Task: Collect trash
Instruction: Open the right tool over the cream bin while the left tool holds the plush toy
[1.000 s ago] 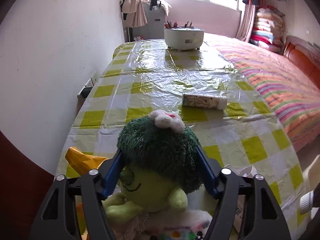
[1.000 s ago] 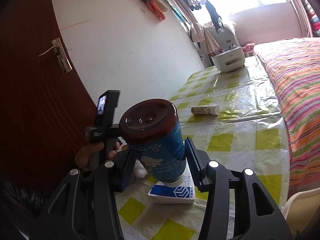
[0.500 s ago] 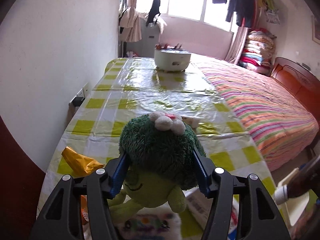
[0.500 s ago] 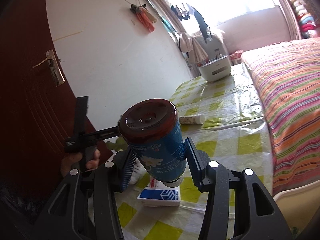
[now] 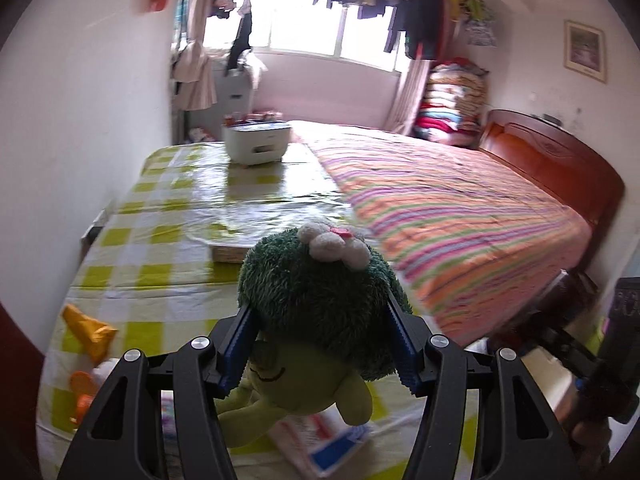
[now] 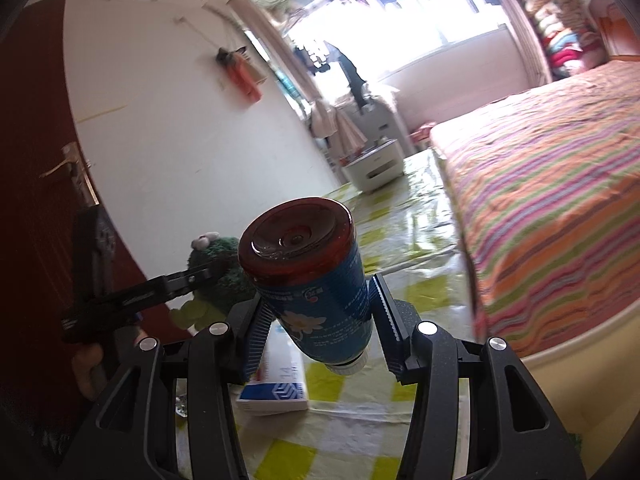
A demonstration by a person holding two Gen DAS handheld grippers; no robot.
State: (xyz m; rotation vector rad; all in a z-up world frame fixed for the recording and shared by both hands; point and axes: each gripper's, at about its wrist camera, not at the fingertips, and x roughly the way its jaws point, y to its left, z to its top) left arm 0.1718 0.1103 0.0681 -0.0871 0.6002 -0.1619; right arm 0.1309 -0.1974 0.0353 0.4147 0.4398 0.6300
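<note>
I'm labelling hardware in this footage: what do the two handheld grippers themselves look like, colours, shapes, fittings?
Both match. The left gripper and the right gripper have matte black forked frames with triangular cut-outs, silver round screw heads at the joints, and blue ribbed finger pads. From the right wrist view, the left one shows a black bar-shaped body. No cables, markings or sleeves are visible.
</note>
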